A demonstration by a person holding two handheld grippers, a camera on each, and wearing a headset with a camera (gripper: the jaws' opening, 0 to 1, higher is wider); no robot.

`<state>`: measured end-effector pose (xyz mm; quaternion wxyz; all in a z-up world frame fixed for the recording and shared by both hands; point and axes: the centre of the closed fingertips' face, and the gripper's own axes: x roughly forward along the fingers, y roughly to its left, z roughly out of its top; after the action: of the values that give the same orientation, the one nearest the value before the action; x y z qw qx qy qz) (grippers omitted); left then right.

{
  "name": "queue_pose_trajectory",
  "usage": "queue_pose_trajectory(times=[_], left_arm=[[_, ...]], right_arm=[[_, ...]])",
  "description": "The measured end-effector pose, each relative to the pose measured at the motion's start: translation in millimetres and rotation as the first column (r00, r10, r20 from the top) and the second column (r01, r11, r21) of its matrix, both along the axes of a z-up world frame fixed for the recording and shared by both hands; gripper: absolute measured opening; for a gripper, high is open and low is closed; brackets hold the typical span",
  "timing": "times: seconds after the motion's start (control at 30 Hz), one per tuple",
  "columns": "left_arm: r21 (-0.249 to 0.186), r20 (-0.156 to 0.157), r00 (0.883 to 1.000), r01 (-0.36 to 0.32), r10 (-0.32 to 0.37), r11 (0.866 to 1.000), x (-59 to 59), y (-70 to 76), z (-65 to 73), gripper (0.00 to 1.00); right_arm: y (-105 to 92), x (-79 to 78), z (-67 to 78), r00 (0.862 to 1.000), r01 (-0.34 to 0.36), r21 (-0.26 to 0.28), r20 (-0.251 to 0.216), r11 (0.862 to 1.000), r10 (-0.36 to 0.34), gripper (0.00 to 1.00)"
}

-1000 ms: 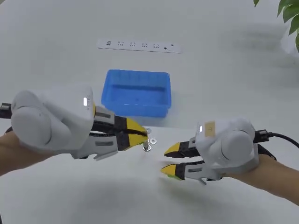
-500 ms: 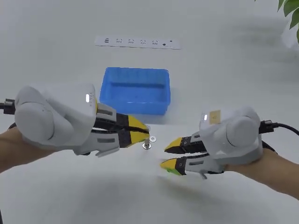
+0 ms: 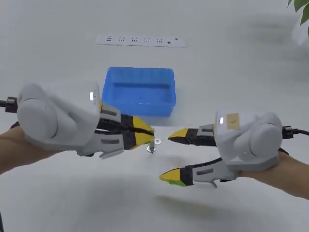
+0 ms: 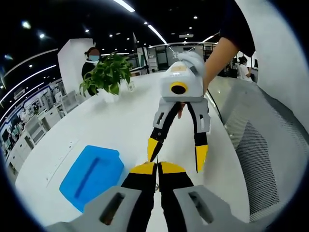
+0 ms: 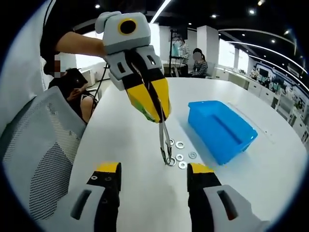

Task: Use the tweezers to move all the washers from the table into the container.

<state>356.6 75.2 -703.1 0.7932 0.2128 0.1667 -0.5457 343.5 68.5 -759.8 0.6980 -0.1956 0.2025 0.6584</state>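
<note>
Head view: the right gripper [image 3: 166, 157] has spread its yellow-tipped jaws much wider than half a second ago, and its upper jaw now sits level with the tips of the left gripper [image 3: 148, 135]. The left gripper stays clenched on the tweezers [image 3: 151, 146], whose points still meet the washers [image 3: 157, 142] on the white table [image 3: 231, 72], just in front of the blue container [image 3: 140, 108]. A white power strip [image 3: 140, 41] lies beyond the container, and leaves of a plant [image 3: 303, 8] reach in from well off to its right. Left gripper view: the left gripper's own jaws are pressed together, with the container [image 4: 91, 176] lying to their left. The right gripper [image 4: 176, 158] faces them from across the table with its jaws released and apart. The potted plant [image 4: 107, 75] stands far beyond the container, with a person [image 4: 92, 57] behind it, under strip lights in a large open hall. Right gripper view: the right gripper's own jaws stand wide apart below the left gripper [image 5: 153, 115], which grips the tweezers [image 5: 164, 140] pointing down. The tweezers' tips rest on one of a handful of washers [image 5: 179, 155] scattered on the table near the container's [image 5: 222, 126] long wall. A mesh chair [image 5: 43, 159] sits at the table edge on the far side of the washers from the container, and seated people [image 5: 197, 60] are well beyond it.
</note>
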Motion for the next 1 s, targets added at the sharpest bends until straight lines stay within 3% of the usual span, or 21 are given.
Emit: queue_pose_trajectory(times=[0.13, 0.27, 0.37, 0.63, 1.0], left_arm=[[0.000, -0.018, 1.000, 0.006, -0.006, 1.000, -0.1, 1.1, -0.1, 0.05], [0.003, -0.032, 0.999, 0.009, -0.009, 1.000, -0.1, 2.5, -0.6, 0.05], [0.004, -0.038, 0.999, 0.010, -0.010, 1.000, -0.1, 3.0, -1.0, 0.05], [0.016, -0.050, 0.999, 0.011, -0.010, 1.000, 0.1, 5.1, -1.8, 0.05], [0.022, -0.124, 0.992, -0.006, 0.009, 1.000, 3.1, 9.6, -3.1, 0.05]], right_arm=[[1.7, 4.6, 4.9, 1.000, 0.023, 0.027, 0.010, 0.999, -0.024, 0.84], [0.7, 7.6, 7.3, 0.999, 0.039, 0.034, 0.019, 0.999, -0.040, 0.91], [-0.2, 8.0, 9.4, 0.999, 0.053, 0.049, 0.001, 0.997, -0.053, 0.97], [-3.8, 5.7, 9.4, 0.998, 0.061, 0.048, -0.015, 0.997, -0.060, 1.00], [-1.8, 3.0, 7.6, 0.999, 0.046, 0.035, -0.024, 0.998, -0.045, 0.98]])
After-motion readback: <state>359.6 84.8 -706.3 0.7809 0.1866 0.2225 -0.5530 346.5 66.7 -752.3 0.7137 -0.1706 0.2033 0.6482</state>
